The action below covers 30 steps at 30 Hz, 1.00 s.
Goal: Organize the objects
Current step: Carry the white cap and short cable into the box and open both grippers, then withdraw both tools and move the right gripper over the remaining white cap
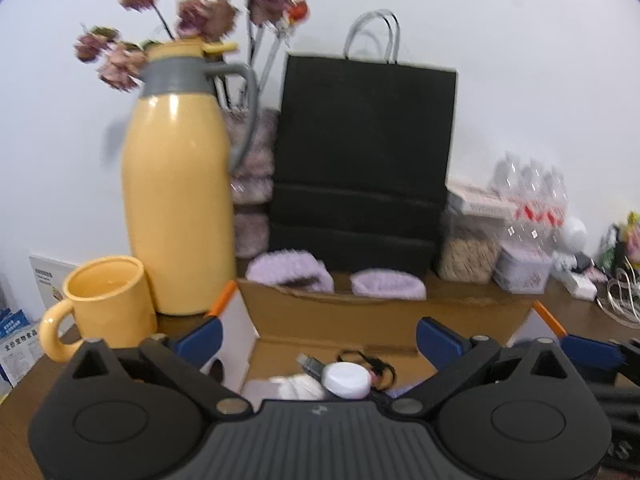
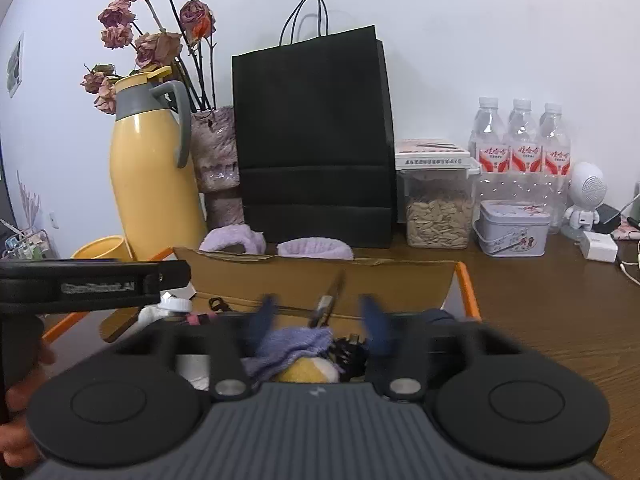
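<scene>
The left gripper (image 1: 318, 338) has its jaws spread wide, holding nothing. Directly below and ahead of it sits the open cardboard box (image 1: 360, 316) containing a white round case (image 1: 346, 379) and a USB cable (image 1: 310, 364). The right gripper (image 2: 320, 320) (fingers blurred) is likewise released above a purple cloth (image 2: 292, 346) in the box. Beyond, on the wooden desk (image 2: 560, 312), stand a yellow thermos (image 1: 178, 208), black paper bag (image 1: 360, 160) and water bottles (image 2: 520, 140) against a white wall (image 1: 520, 60).
</scene>
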### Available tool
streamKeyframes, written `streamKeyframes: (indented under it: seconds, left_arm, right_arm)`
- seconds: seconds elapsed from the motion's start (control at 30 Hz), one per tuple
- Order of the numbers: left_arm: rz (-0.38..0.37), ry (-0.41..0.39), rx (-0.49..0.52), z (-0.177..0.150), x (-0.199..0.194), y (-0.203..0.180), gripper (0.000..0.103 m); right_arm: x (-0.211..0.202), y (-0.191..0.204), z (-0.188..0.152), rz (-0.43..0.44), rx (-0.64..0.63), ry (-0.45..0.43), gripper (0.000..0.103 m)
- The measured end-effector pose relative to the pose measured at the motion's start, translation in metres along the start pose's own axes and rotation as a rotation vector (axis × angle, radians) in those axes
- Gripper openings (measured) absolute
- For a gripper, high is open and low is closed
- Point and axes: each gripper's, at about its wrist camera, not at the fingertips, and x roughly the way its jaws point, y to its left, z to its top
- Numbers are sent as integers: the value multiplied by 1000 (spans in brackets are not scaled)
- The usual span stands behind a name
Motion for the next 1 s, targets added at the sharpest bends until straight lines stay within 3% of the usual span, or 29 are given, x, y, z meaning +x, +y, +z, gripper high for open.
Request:
streamKeyframes:
  seconds: [0.03, 0.07, 0.57, 1.0]
  left_arm:
    - [2, -5, -7, 0, -1, 1, 103]
    - [3, -3, -12, 0, -1, 2, 103]
    - [-3, 2, 2, -7, -10, 2, 103]
    - [-15, -37, 31, -27, -46, 2, 103]
  right_arm:
    - [-1, 0, 0, 1, -4, -6, 97]
    - [-3, 0, -1, 1, -6, -17, 103]
    - [-16, 10, -4, -16, -43, -19, 103]
    - [-50, 27, -25, -57, -86, -33, 103]
